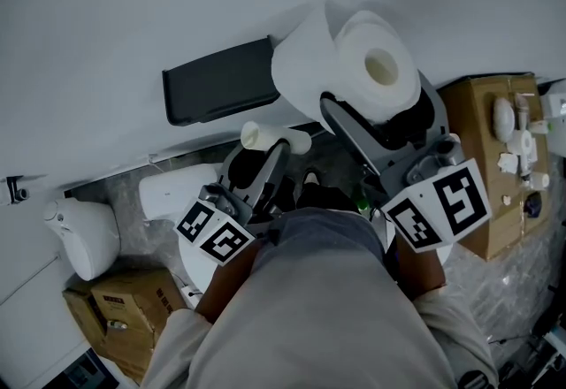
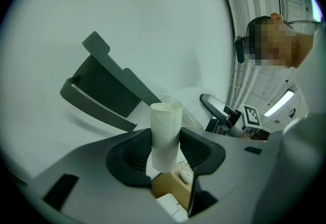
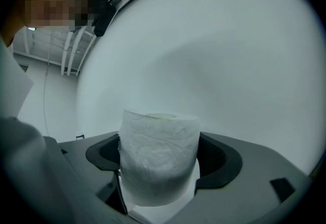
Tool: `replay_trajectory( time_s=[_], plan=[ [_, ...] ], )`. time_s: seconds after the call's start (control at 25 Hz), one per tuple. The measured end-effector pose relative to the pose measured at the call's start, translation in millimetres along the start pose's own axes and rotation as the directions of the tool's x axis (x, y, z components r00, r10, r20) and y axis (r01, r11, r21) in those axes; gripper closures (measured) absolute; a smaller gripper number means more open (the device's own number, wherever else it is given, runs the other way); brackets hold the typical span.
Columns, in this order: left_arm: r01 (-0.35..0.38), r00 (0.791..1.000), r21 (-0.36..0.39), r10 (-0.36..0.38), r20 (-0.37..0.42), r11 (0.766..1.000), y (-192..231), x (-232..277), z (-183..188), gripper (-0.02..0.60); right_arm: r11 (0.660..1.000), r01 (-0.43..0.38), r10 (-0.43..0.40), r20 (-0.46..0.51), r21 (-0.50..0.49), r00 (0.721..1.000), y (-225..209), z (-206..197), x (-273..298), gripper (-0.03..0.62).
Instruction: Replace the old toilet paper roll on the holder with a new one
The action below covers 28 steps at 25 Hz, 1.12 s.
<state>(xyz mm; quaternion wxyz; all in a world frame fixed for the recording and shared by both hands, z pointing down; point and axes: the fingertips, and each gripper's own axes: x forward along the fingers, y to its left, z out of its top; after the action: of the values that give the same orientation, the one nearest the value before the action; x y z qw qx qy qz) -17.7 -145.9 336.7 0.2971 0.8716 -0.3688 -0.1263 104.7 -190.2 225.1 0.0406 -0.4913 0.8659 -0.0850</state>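
Observation:
The empty cardboard tube (image 1: 276,138) of the old roll stands clamped between the pads of my left gripper (image 1: 268,153), low and centre in the head view. In the left gripper view the tube (image 2: 165,136) is upright between the jaws, with the dark grey wall holder (image 2: 102,90) bare, apart from it to the upper left. My right gripper (image 1: 367,100) is shut on a full white toilet paper roll (image 1: 349,69), held up to the right of the holder (image 1: 221,80). The roll (image 3: 159,159) fills the jaws in the right gripper view, facing the plain white wall.
A white toilet (image 1: 177,193) sits below the holder. A cardboard box (image 1: 133,308) lies at the bottom left beside a white rounded fixture (image 1: 84,237). Another box (image 1: 482,166) with small white items on top stands at the right. My lap fills the bottom centre.

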Motion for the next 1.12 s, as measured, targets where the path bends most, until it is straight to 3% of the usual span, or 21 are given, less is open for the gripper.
replay_trajectory(
  time_s=[0.4,0.64,0.72,0.84,1.12],
  plan=[
    [-0.024,1.000,0.003,0.024,-0.009,1.000,3.7,-8.5,-0.2,0.408,0.970,0.081,-0.076,-0.033,0.229,0.997,-41.7,-37.1,-9.6,0.157],
    [-0.043,0.999,0.001,0.043,0.008,0.999,6.2,-14.0,-0.3,0.408,0.915,0.082,-0.054,-0.084,0.395,0.995,-49.4,-76.6,0.2,0.157],
    [-0.049,0.999,-0.002,0.049,0.015,0.999,8.4,-17.9,1.4,0.408,0.875,0.067,-0.032,-0.080,0.479,0.996,-47.6,-86.3,5.9,0.157],
    [-0.059,0.998,-0.006,0.060,0.023,0.998,10.6,-23.2,2.2,0.408,0.785,0.037,0.002,-0.061,0.619,0.998,-46.4,-100.7,13.0,0.157],
    [-0.085,0.995,-0.012,0.085,0.043,0.996,13.5,-32.1,1.2,0.408,0.618,0.079,0.014,-0.112,0.782,0.994,-49.3,-139.1,20.9,0.157]
  ],
)
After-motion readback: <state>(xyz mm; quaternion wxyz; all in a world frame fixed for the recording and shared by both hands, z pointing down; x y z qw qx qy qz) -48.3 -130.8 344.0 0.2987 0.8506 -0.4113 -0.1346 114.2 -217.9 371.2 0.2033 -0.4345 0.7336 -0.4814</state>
